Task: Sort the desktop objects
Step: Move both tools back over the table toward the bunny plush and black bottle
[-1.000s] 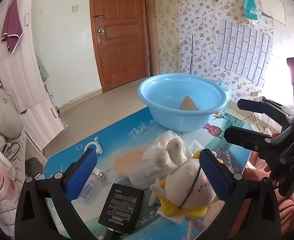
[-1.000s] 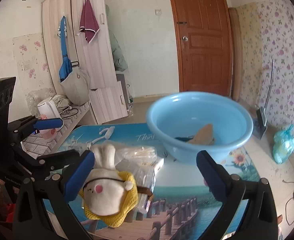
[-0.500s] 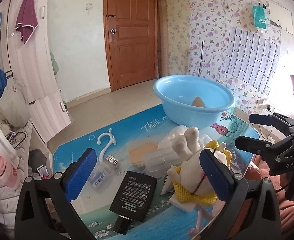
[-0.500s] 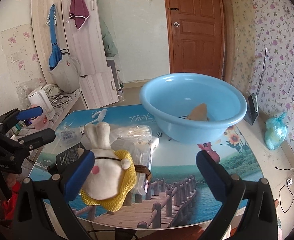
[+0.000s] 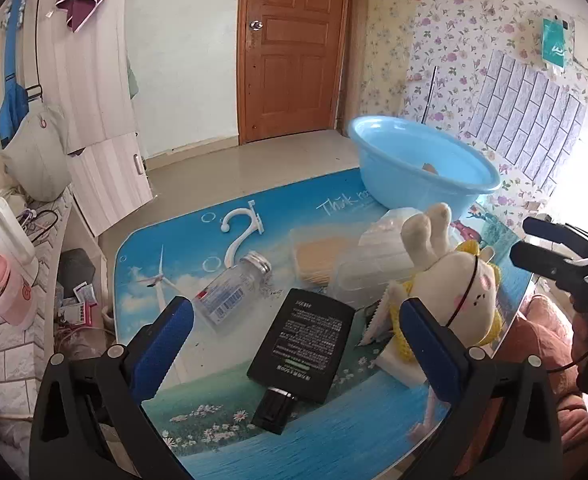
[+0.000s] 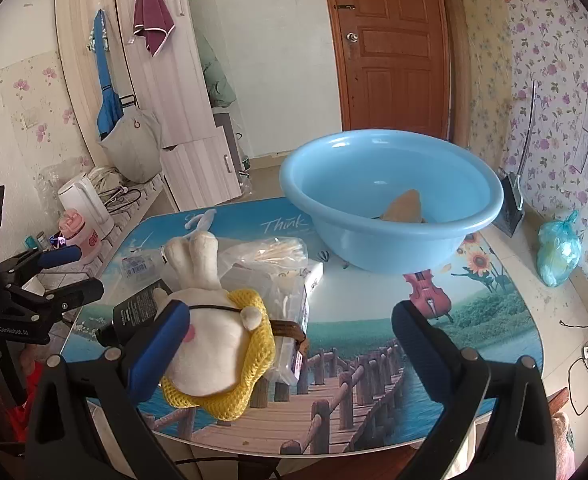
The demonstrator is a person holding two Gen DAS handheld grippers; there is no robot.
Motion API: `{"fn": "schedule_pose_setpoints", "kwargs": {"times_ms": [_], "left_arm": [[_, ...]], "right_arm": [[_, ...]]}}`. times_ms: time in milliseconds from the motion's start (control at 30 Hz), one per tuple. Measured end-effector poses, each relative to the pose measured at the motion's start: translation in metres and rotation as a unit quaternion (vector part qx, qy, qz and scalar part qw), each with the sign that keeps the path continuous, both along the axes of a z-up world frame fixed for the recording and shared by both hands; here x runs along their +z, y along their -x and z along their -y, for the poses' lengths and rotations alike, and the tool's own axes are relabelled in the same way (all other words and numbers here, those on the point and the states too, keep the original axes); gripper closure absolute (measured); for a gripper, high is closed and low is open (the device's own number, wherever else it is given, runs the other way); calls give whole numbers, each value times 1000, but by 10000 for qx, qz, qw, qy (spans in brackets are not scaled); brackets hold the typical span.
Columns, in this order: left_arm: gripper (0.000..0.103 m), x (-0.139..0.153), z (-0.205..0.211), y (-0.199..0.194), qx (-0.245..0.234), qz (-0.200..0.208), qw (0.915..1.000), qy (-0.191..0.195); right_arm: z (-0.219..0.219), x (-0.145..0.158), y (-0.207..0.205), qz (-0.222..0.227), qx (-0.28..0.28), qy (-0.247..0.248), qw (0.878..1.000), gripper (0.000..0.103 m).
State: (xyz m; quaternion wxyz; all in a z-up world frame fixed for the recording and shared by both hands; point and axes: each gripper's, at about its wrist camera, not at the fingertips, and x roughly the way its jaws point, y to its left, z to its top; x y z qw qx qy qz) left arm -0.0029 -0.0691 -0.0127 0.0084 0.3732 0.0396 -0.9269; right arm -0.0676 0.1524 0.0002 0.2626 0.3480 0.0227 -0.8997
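A blue basin (image 6: pixel 390 200) stands at the far side of the picture-printed table (image 6: pixel 474 312), with a tan object (image 6: pixel 404 208) inside it. In front of it lies a heap: a white plush rabbit in a yellow knit (image 6: pixel 209 332) (image 5: pixel 458 280), clear plastic bags and boxes (image 6: pixel 273 268), a black flat device (image 5: pixel 302 344), a small glass bottle (image 5: pixel 233 288) and a white hook (image 5: pixel 239 228). My left gripper (image 5: pixel 294 332) hovers open above the black device. My right gripper (image 6: pixel 289 340) hangs open over the table's near edge, its left finger beside the rabbit.
A brown door (image 6: pixel 390 44), white cupboards with a maroon towel (image 6: pixel 153 24) and a grey bag (image 6: pixel 133 148) stand behind. A white kettle (image 6: pixel 85 204) and pink cup (image 6: pixel 77 232) sit on a side counter. A tied blue plastic bag (image 6: pixel 558 248) lies on the floor.
Both grippers have drawn back and up from the table, so more of it shows. The left view has swung leftward, from the rabbit toward the black device and bottle. Nothing was taken hold of.
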Motion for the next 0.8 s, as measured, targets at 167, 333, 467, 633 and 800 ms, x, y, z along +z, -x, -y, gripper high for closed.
{"fn": "schedule_pose_setpoints", "kwargs": {"times_ms": [167, 333, 467, 633, 800], "left_arm": [[0, -11, 10, -4, 72, 169, 9998, -55], [0, -18, 15, -11, 139, 228, 9996, 90], [0, -27, 24, -16, 229, 296, 9993, -22], [0, -38, 31, -18, 292, 416, 9987, -60], [0, -52, 26, -11, 113, 560, 9983, -101]], "right_arm": [[6, -4, -1, 40, 74, -77, 9999, 0], [9, -5, -1, 88, 112, -64, 9999, 0], [7, -5, -1, 119, 129, 11, 9998, 0], [11, -9, 0, 268, 297, 110, 9991, 0], [22, -13, -4, 311, 557, 7, 9980, 0]]}}
